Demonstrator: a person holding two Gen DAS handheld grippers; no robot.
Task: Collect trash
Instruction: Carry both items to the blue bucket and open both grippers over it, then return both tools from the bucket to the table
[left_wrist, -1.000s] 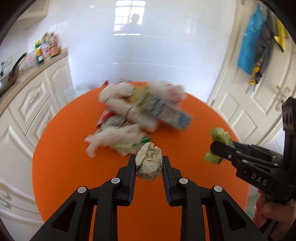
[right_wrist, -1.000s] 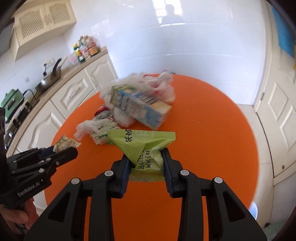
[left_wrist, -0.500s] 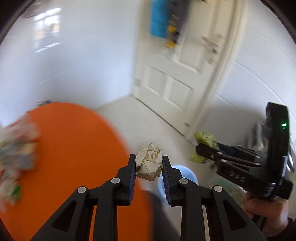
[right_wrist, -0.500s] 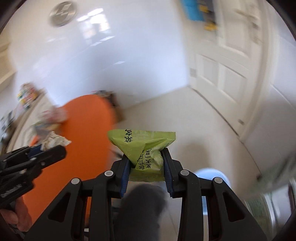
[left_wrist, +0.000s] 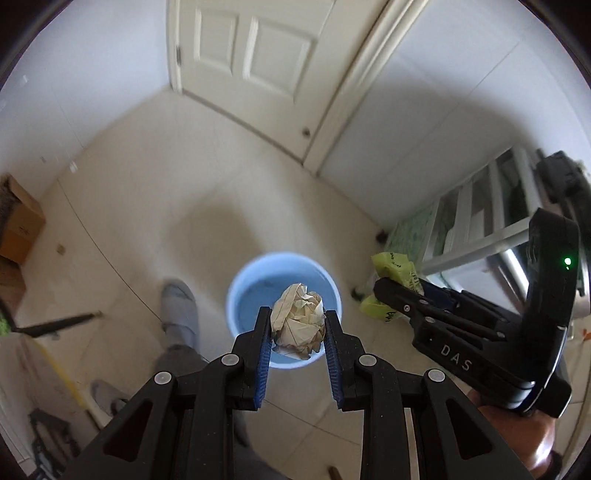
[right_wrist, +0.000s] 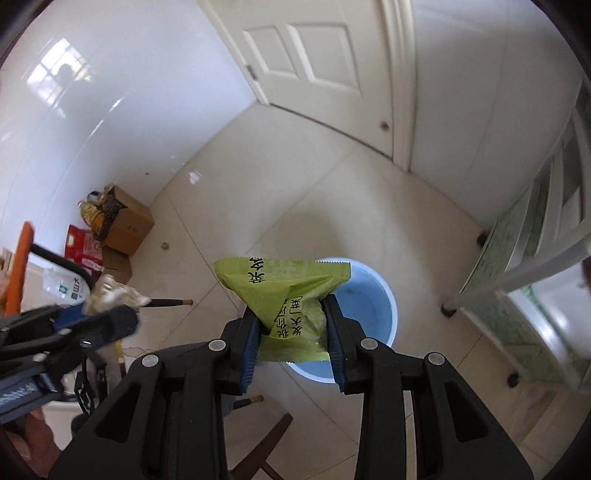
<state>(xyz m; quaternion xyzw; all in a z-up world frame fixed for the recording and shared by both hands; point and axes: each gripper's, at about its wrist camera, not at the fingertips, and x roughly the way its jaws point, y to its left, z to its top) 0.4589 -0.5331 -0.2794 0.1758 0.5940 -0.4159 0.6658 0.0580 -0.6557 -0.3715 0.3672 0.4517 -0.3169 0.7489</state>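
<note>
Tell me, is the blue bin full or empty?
Empty, as far as visible: the blue bin shows bare blue floor; the crumpled paper hides part.

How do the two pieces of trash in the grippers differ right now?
The paper wad in the left gripper is cream, plain and crumpled into a ball; the green wrapper in the right gripper is a flat printed packet, pinched at its middle. The wad barely rises past its fingers, while the wrapper fans out wider than its own. Shared: each is clamped between blue pads, above the blue bin on the floor.
</note>
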